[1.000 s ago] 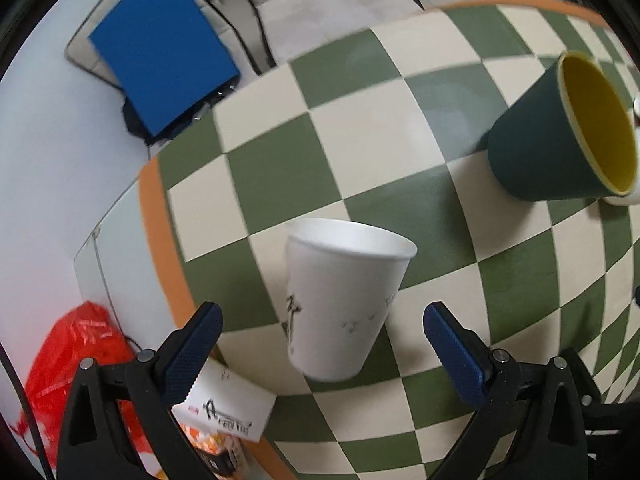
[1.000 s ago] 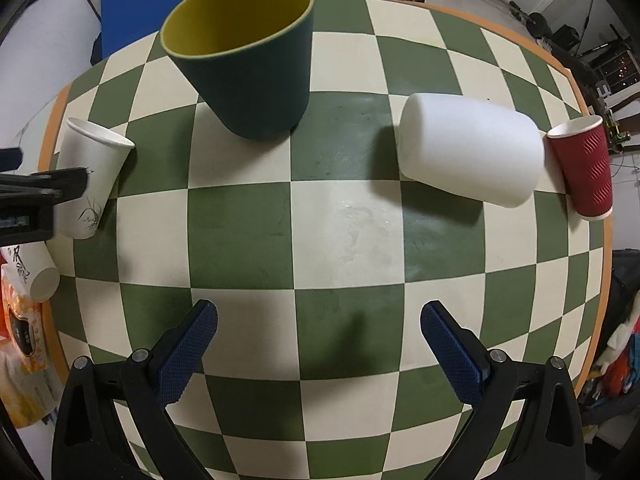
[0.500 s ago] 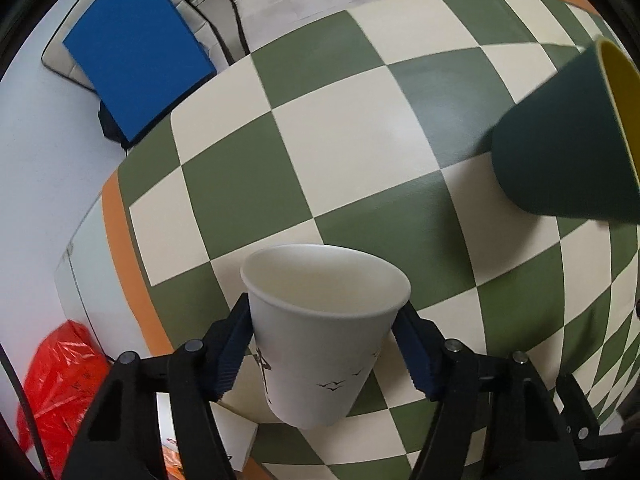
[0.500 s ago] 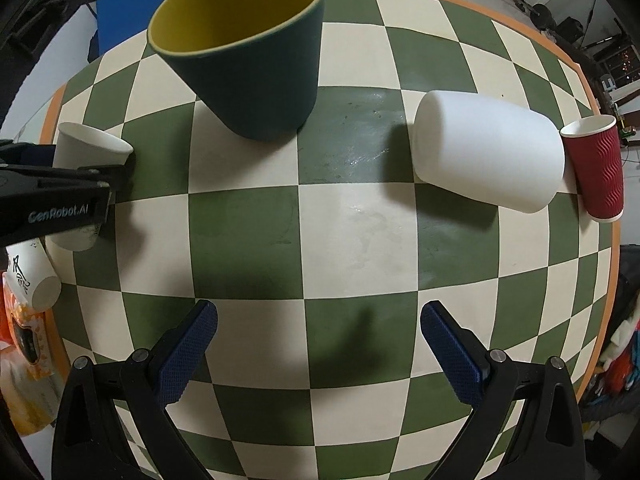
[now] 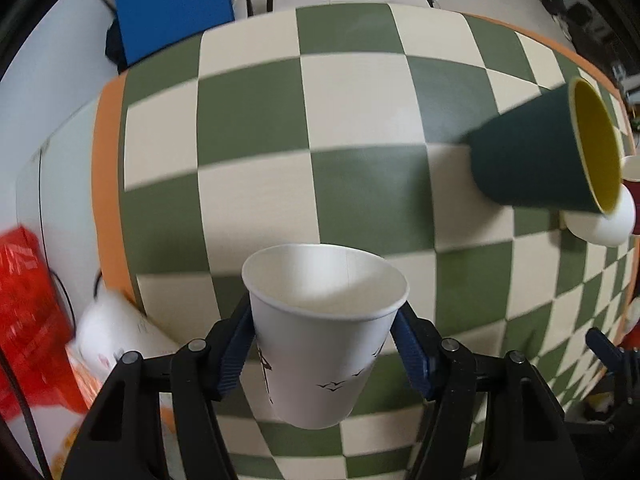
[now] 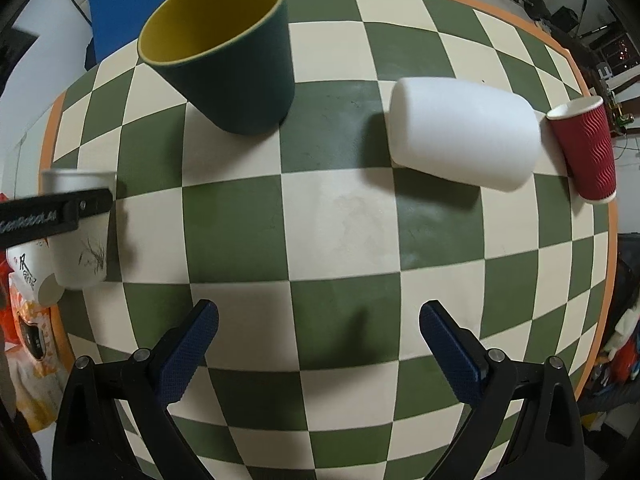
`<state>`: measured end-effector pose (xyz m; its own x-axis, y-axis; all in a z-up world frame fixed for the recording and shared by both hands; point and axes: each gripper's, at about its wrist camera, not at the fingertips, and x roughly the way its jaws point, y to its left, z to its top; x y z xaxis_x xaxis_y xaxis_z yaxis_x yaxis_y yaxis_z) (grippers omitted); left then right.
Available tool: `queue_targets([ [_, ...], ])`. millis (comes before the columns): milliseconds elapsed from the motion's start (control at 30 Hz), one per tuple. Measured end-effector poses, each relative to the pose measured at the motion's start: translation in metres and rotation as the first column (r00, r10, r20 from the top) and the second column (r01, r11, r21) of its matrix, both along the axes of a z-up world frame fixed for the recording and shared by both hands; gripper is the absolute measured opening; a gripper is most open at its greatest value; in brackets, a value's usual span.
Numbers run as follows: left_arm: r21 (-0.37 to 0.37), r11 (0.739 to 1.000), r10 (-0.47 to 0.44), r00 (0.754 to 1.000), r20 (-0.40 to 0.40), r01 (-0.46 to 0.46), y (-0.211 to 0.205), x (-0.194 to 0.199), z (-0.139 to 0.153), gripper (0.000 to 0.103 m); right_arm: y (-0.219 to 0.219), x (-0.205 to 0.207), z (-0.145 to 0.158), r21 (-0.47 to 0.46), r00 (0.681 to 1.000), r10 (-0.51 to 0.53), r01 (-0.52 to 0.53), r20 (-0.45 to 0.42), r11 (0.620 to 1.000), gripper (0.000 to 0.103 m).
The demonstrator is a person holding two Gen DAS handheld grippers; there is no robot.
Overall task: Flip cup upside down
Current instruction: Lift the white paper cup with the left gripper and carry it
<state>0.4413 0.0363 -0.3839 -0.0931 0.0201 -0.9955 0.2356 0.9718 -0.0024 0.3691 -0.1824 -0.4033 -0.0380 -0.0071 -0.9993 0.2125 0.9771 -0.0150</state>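
Black arms, blue ribbed pads [image 6: 188,354], silver screws.

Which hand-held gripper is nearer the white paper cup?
Left. The left hand-held gripper is shut on the paper cup, mouth up. The right hand-held gripper is open over the table, apart from it.

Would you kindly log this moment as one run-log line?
left tongs: shut on white paper cup, mouth up, not yet flipped | right tongs: open, holding nothing, over checkered table

Green-cream checkered table [image 6: 340,220] — white, bird-printed cup [image 5: 324,344]
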Motion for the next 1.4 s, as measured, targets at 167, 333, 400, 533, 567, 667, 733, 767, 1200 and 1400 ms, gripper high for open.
queue_targets([
  [167, -0.054, 0.997, 0.055, 0.998, -0.028, -0.057, 0.005, -0.041, 0.015, 0.063, -0.009, -0.021, 0.012, 0.008, 1.0, 0.0, 0.0, 0.002, 1.0, 0.102],
  [333, -0.099, 0.988, 0.11, 0.992, -0.057, -0.116, -0.005, -0.09, 0.034, 0.063, -0.02, -0.054, 0.025, 0.003, 1.0, 0.014, -0.014, 0.0, 1.0, 0.102],
  [400, -0.114, 0.983, 0.135, 0.988, -0.07, -0.142, -0.013, -0.113, 0.036, 0.063, -0.025, -0.07, 0.03, 0.003, 1.0, 0.014, -0.014, -0.006, 1.0, 0.102],
  [533, -0.126, 0.975, 0.169, 0.98, -0.105, -0.182, -0.041, -0.144, 0.033, 0.063, -0.031, -0.106, 0.03, -0.004, 1.0, 0.01, -0.01, -0.016, 1.0, 0.102],
  [567, -0.134, 0.973, 0.174, 0.978, -0.116, -0.189, -0.046, -0.156, 0.03, 0.063, -0.036, -0.115, 0.031, -0.004, 1.0, 0.01, -0.01, -0.019, 1.0, 0.102],
  [667, -0.143, 0.967, 0.189, 0.971, -0.143, -0.21, -0.069, -0.175, 0.024, 0.063, -0.046, -0.14, 0.029, -0.014, 0.999, 0.01, -0.011, -0.031, 1.0, 0.102],
  [733, -0.152, 0.964, 0.195, 0.967, -0.162, -0.219, -0.081, -0.196, 0.018, 0.063, -0.056, -0.16, 0.028, -0.016, 0.999, 0.006, -0.007, -0.039, 1.0, 0.102],
  [767, -0.154, 0.963, 0.195, 0.966, -0.17, -0.221, -0.077, -0.201, 0.022, 0.063, -0.059, -0.164, 0.025, -0.02, 0.999, 0.005, -0.006, -0.044, 1.0, 0.102],
  [1200, -0.184, 0.96, 0.181, 0.967, -0.179, -0.213, -0.148, -0.226, -0.015, 0.063, -0.115, -0.23, -0.001, -0.059, 0.995, -0.045, 0.039, -0.095, 0.998, 0.102],
  [1400, -0.143, 0.976, 0.145, 0.98, -0.139, -0.165, -0.165, -0.216, -0.024, 0.064, -0.132, -0.233, -0.01, -0.062, 0.992, -0.072, 0.065, -0.108, 0.996, 0.102],
])
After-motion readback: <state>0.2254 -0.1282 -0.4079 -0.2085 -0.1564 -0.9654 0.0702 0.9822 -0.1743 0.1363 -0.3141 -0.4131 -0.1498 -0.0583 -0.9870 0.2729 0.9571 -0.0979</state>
